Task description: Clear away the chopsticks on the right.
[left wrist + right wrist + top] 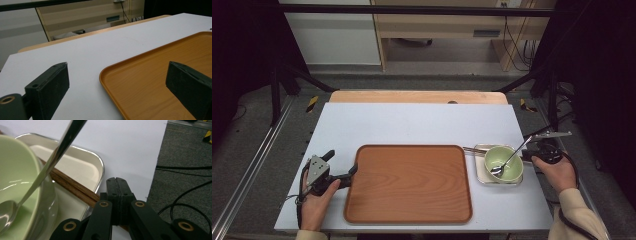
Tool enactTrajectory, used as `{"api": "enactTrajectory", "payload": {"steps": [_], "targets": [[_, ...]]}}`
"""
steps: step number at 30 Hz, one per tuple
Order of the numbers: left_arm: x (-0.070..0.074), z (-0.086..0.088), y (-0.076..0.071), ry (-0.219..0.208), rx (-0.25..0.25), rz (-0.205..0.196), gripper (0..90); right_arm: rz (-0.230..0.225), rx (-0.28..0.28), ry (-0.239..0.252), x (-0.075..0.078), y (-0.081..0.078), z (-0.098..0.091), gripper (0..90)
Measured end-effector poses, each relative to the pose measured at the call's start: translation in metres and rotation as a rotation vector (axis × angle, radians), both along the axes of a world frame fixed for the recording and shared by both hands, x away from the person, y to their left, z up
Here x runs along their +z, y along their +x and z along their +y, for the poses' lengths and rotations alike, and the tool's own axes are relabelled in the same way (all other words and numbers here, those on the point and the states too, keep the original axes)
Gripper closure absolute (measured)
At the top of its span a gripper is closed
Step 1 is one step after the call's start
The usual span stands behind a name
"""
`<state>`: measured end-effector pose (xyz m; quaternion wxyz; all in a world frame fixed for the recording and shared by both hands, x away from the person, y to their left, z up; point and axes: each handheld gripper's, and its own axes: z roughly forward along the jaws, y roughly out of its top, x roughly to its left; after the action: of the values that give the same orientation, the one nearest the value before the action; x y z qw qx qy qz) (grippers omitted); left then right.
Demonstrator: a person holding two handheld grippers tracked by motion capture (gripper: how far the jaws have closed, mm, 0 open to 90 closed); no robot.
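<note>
Left tool (346,176): on the tabletop (412,125) at the tray's (409,182) left edge, near its upper-left corner. Jaws stand wide apart. In the left gripper view one jaw is over the bare white tabletop (95,62) and the other over the tray (150,82); the tray's rounded rim corner lies between them. Pads are not pressing on anything.

Right tool (528,156): at the right edge of the tabletop, just beside the dish (479,176). In the right gripper view the right tool (116,181) has its jaws fully closed, pad against pad, nothing between them. Its tip sits just outside the dish's (82,167) metal rim.

Bowl (503,163): pale green, standing in the dish, to the right of the tray and apart from it.

Spoon (508,161): metal, head down inside the bowl, handle leaning up and right over the bowl rim toward the right tool. In the right gripper view the spoon (47,167) crosses above the bowl (20,185).

Chopsticks (72,187): dark wood, lying across the dish behind the bowl, one end reaching past the rim to the closed jaws. Cannot tell whether they touch.
</note>
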<state>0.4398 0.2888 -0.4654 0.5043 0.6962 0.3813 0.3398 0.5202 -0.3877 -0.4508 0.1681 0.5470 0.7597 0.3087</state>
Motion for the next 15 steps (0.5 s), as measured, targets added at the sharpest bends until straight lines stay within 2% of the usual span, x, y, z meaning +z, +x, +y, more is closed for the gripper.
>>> {"api": "enactTrajectory", "payload": {"steps": [7, 15], "targets": [[0.0, 0.0, 0.0, -0.002, 0.0, -0.003, 4.6, 0.023, 0.02, 0.016, 0.001, -0.011, 0.001, 90.0], [0.0, 0.001, 0.0, -0.008, 0.003, 0.0, 4.6, 0.026, 0.038, 0.034, 0.002, -0.02, 0.005, 90.0]]}}
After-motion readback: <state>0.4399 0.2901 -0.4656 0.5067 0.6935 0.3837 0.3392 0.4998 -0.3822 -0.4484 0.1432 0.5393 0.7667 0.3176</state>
